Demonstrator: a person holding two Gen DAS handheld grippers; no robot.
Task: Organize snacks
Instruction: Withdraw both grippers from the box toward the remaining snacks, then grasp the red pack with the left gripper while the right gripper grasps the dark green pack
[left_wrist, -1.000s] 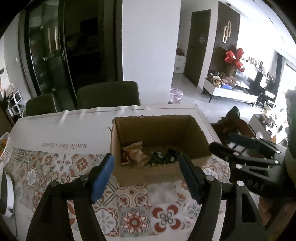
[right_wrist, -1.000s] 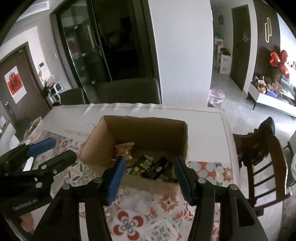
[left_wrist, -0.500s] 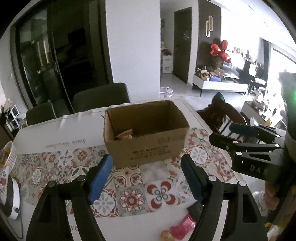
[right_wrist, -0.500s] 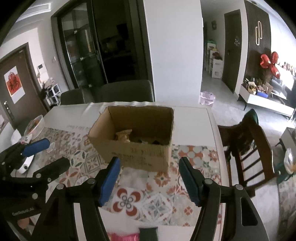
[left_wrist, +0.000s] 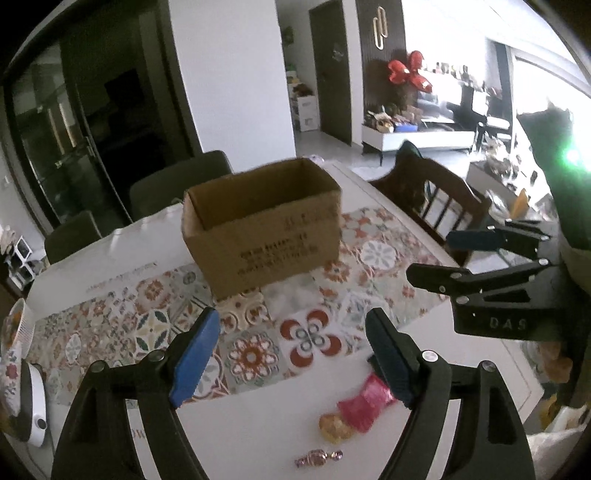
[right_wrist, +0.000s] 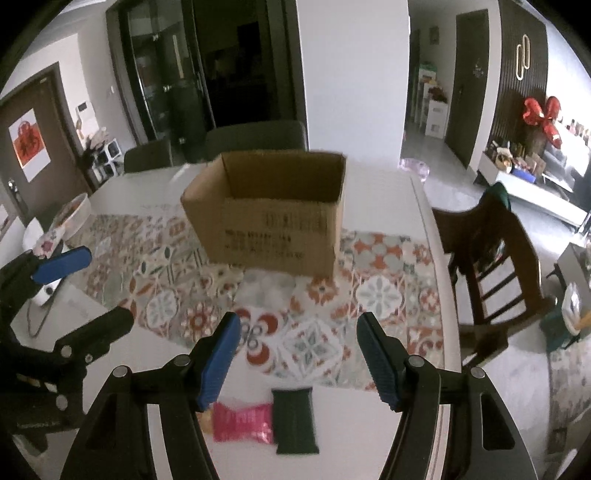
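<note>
An open cardboard box (left_wrist: 269, 243) stands on the patterned runner; its inside is hidden from here. Near the table's front edge lie a pink packet (left_wrist: 364, 404), a round yellow snack (left_wrist: 334, 426) and a small wrapped candy (left_wrist: 317, 458). My left gripper (left_wrist: 291, 354) hangs above the pink packet, its jaws opening with nothing between them. In the right wrist view the pink packet (right_wrist: 242, 421) lies beside a dark green packet (right_wrist: 293, 421). My right gripper (right_wrist: 297, 360) is open and empty just above them. The cardboard box (right_wrist: 273, 218) sits beyond.
A wooden chair (right_wrist: 491, 258) stands at the table's right side, and dark chairs (right_wrist: 255, 142) at the far side. A bowl (right_wrist: 72, 214) and a white device (left_wrist: 31, 406) sit at the left end. The tiled runner (left_wrist: 147, 325) crosses the white table.
Both grippers have drawn back from over the box toward the near edge and sunk a little. The box's contents have dropped out of sight; the loose snacks have come into view.
</note>
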